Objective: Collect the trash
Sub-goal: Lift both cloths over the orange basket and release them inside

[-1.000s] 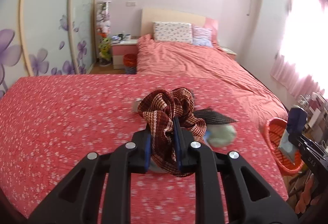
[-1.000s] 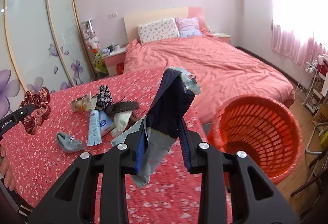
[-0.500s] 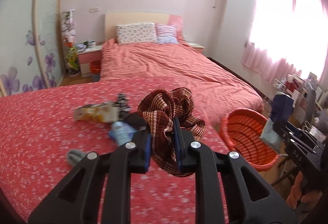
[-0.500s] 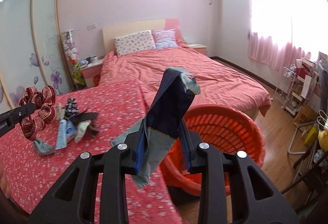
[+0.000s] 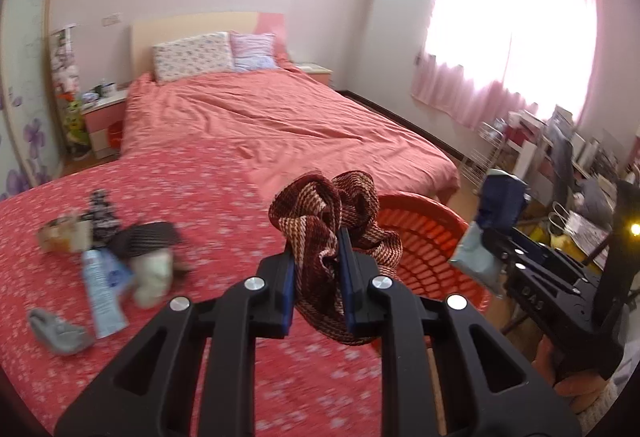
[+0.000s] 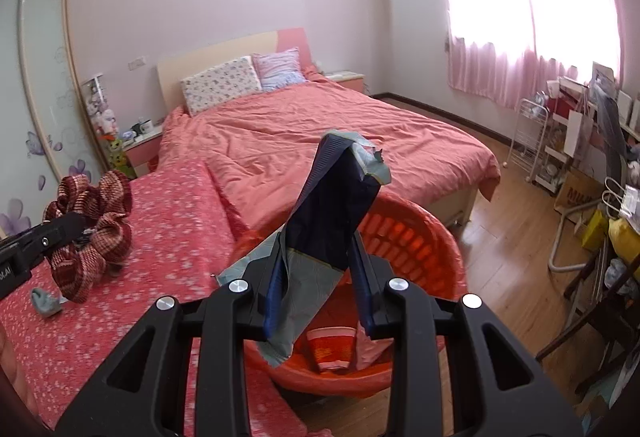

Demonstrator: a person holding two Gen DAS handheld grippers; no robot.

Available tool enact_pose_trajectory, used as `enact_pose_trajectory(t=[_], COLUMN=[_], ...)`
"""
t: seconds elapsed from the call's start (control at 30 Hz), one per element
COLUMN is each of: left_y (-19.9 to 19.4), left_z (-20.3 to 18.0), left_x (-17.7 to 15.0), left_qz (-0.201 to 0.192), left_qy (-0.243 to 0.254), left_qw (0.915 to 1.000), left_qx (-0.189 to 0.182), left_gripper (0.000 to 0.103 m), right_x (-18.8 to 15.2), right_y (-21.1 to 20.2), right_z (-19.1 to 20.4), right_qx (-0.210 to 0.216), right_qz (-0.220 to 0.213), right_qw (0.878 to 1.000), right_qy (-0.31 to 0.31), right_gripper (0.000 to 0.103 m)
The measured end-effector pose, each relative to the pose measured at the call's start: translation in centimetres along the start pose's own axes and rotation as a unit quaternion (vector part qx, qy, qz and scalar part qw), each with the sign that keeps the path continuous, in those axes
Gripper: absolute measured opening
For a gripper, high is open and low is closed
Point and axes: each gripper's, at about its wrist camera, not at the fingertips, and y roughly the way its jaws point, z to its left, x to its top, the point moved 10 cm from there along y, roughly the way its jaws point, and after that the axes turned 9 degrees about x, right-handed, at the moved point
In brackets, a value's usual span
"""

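The right gripper (image 6: 320, 277) has its fingers closed on a dark blue and grey wrapper (image 6: 336, 213), which stands up tall between them, long axis running along the fingers and up past the tips; the orange basket (image 6: 420, 233) lies directly beyond and below those tips — its mouth opens under the wrapper's lower end, with a red cup (image 6: 330, 351) already lying inside.

The left gripper (image 5: 316, 277) pinches a bunched brown striped scarf (image 5: 332, 221) in a narrow grip; from its view the basket (image 5: 424, 237) sits ahead and off to the right, partly hidden behind the scarf, so this hand looks to be over the bed's edge rather than over the basket's mouth.

Judged from both views, the right hand is the nearer and is the one lined up to drop first; the left would need to carry on rightward.

More rubbish — a tube (image 5: 102, 289), a grey sock (image 5: 56, 329), a snack packet (image 5: 64, 235) — lies on the red flowered bedspread (image 5: 200, 197), well apart from the basket.
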Motion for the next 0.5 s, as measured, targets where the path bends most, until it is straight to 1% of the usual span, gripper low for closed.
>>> enact_pose_trajectory(t=[0.23,0.37,0.4,0.43,0.47,0.5], left_y=[4.6,7.3,8.2,8.6,9.2,9.5], left_z=[-5.7,-7.8,-8.1,-8.4,-8.5,-8.4], left_x=[-0.7,-1.3,-1.6,-1.7,-2.0,-2.1], left_qz=[0.027,0.050,0.055,0.057,0.061,0.064], left_qy=[0.033,0.041,0.046,0.049,0.053,0.054], left_qw=[0.9987,0.9974,0.9970,0.9968,0.9964,0.9963], left_qx=[-0.026,-0.032,-0.028,-0.027,-0.024,-0.020], left_gripper=[0.020,0.024,0.026,0.030,0.035,0.037], right_x=[-0.3,-0.6,-0.7,-0.8,-0.8,-1.0], right_y=[1.6,2.4,2.7,2.9,3.1,3.2], right_z=[-3.3,-4.2,-4.3,-4.4,-4.4,-4.4], right_qx=[-0.001,0.000,-0.001,-0.001,0.000,0.000], right_qz=[0.015,0.024,0.027,0.030,0.032,0.036], right_qw=[0.999,0.999,0.999,0.999,0.999,0.999], right_qy=[0.033,0.040,0.039,0.039,0.039,0.040], right_gripper=[0.031,0.033,0.033,0.034,0.039,0.044])
